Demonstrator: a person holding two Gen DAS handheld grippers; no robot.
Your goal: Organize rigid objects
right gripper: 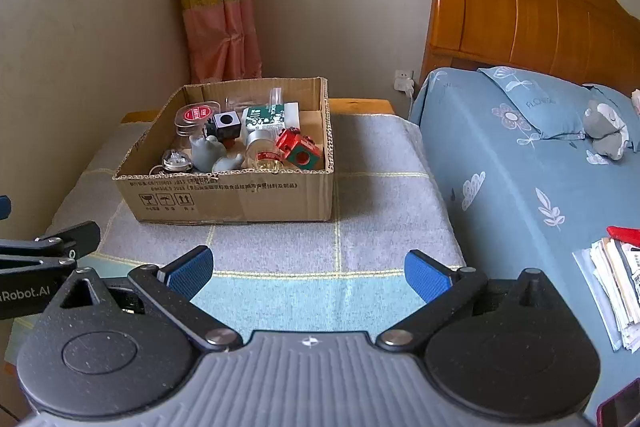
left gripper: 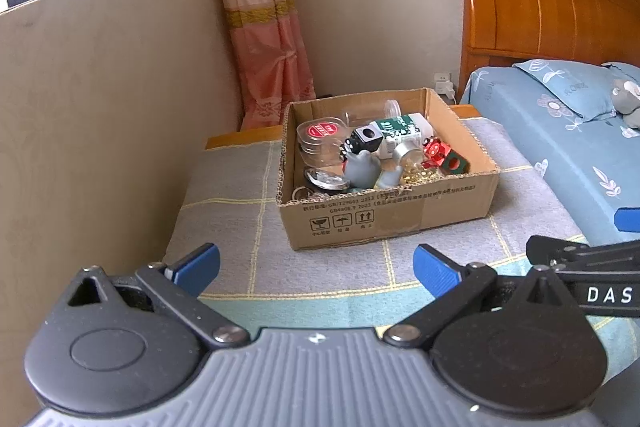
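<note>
Bedroom corner: low table with grey checked cloth (right gripper: 360,163) between beige wall and blue-sheeted bed (right gripper: 520,163). Open brown cardboard box (left gripper: 392,215) sits mid-table, central for reach by both tools. Rigid items lie jumbled inside: clear round case with red label (left gripper: 322,131), black cube (left gripper: 368,135), red die (left gripper: 435,150), green cube (right gripper: 305,157), grey figurine (right gripper: 206,149).

Left tool (left gripper: 316,267) and right tool (right gripper: 309,269) hover near table's front edge, blue pads wide apart, holding nothing.

Writing: box side shows "2023" and handling symbols; tool bodies read "DAS", "Robot.AI". Remaining print too small.
</note>
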